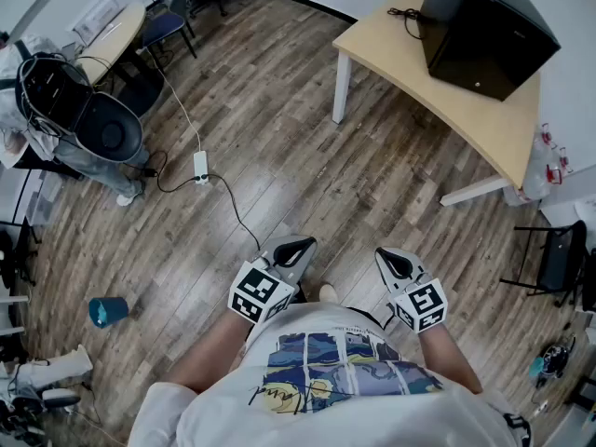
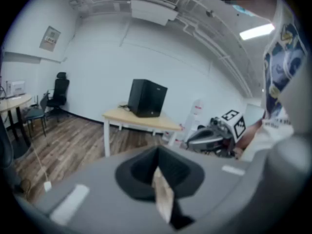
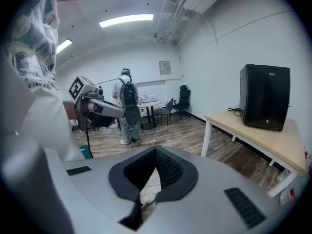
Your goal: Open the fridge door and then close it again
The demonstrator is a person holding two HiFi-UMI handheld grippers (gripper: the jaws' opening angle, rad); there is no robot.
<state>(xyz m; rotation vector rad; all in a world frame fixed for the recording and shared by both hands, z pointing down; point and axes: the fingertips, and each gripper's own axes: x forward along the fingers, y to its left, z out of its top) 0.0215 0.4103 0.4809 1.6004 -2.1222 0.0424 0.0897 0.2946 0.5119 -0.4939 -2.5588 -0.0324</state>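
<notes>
Head view: left gripper [image 1: 299,247], right gripper [image 1: 395,261], jaws together, empty.

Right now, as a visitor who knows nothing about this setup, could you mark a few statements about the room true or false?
1. The black fridge stands on the table. True.
2. The fridge's door hangs open. False: it is closed.
3. The left gripper grips the fridge. False: it is far from the fridge, jaws together on nothing.
4. A teal cup sits on the floor. True.
</notes>
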